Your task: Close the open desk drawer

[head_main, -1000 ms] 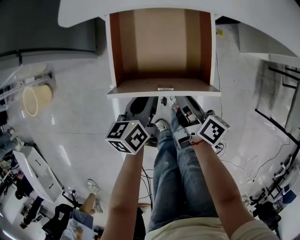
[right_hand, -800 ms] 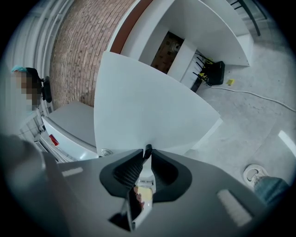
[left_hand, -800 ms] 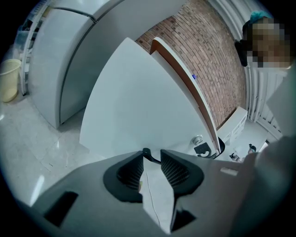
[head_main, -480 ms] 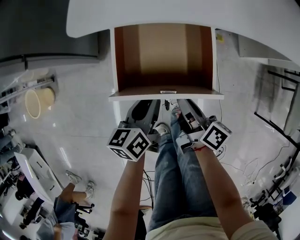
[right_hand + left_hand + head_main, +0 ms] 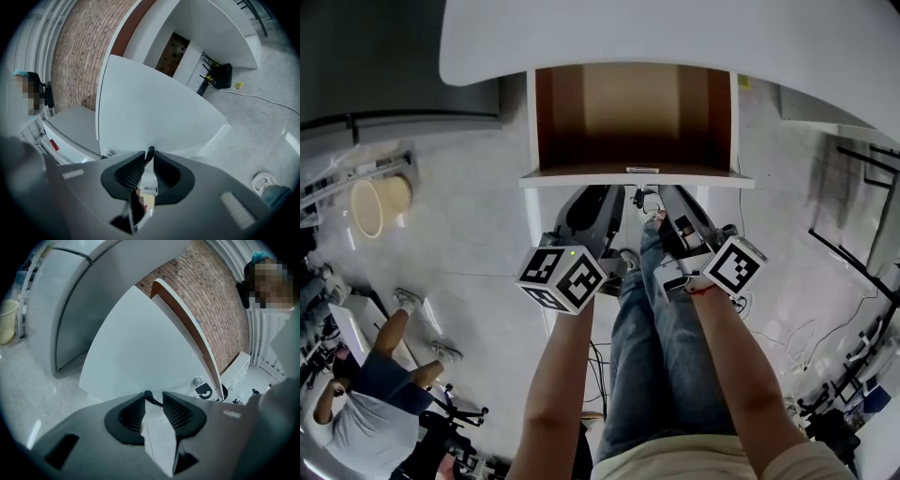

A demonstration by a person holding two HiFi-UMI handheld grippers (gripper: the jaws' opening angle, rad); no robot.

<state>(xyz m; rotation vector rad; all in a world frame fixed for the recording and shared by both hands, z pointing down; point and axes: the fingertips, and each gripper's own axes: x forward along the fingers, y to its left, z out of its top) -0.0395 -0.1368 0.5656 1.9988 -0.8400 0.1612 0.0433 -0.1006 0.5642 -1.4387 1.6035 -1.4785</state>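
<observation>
In the head view a white desk drawer [image 5: 637, 176] with a brown wooden inside juts out from under the white desk top [image 5: 675, 37], with a small metal handle [image 5: 642, 170] on its front. Both grippers rest their tips against the drawer front from below. My left gripper [image 5: 614, 192] has its pads apart with nothing between them [image 5: 154, 397]. The jaws of my right gripper [image 5: 661, 192] are closed to a thin slit, empty [image 5: 149, 157]. The white drawer front [image 5: 140, 352] fills both gripper views [image 5: 150, 108], with a round lock [image 5: 198, 380] low on it.
A grey cabinet [image 5: 394, 56] stands left of the desk, with a round cream bin [image 5: 375, 202] on the floor below it. The holder's jeans-clad legs [image 5: 647, 356] are under the grippers. A person [image 5: 356, 422] is at lower left. Cables and a black frame [image 5: 853, 253] lie at the right.
The drawer has slid further in under the desk top, so less of its inside shows. Both grippers moved forward with its front. The person at lower left walked further into view.
</observation>
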